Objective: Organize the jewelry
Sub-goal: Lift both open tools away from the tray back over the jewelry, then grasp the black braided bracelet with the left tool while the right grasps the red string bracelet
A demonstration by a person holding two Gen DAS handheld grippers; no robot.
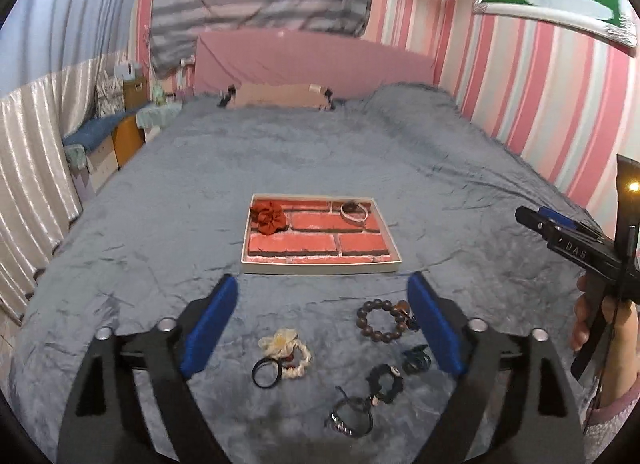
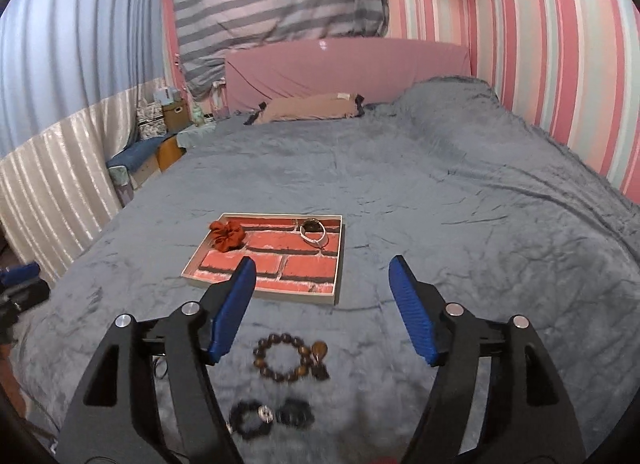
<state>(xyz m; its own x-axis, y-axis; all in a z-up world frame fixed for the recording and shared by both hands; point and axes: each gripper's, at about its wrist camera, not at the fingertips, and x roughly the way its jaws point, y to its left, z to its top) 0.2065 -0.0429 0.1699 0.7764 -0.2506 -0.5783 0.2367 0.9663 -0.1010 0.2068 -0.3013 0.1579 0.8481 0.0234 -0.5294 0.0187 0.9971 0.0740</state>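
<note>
A shallow tray (image 1: 320, 268) (image 2: 288, 294) with a red brick-pattern lining lies on the grey bedspread. It holds a red scrunchie (image 1: 269, 216) (image 2: 226, 236) at the back left and bangles (image 1: 354, 211) (image 2: 314, 229) at the back right. Loose on the bed in front of it are a wooden bead bracelet (image 1: 384, 320) (image 2: 286, 358), a cream scrunchie (image 1: 285, 350), a black hair tie (image 1: 266, 372), a black scrunchie (image 1: 385, 378) (image 2: 252, 418) and a braided bracelet (image 1: 352, 418). My left gripper (image 1: 323, 284) and right gripper (image 2: 322, 264) both hover open above these pieces, with nothing between their blue pads.
The bed runs back to a pink headboard (image 1: 312, 59) with a pillow (image 1: 280, 95) against it. A striped wall (image 1: 540, 95) borders the right side; low furniture (image 1: 116, 135) and curtains stand on the left. A hand (image 1: 588, 316) holds the right gripper's body at the left wrist view's right edge.
</note>
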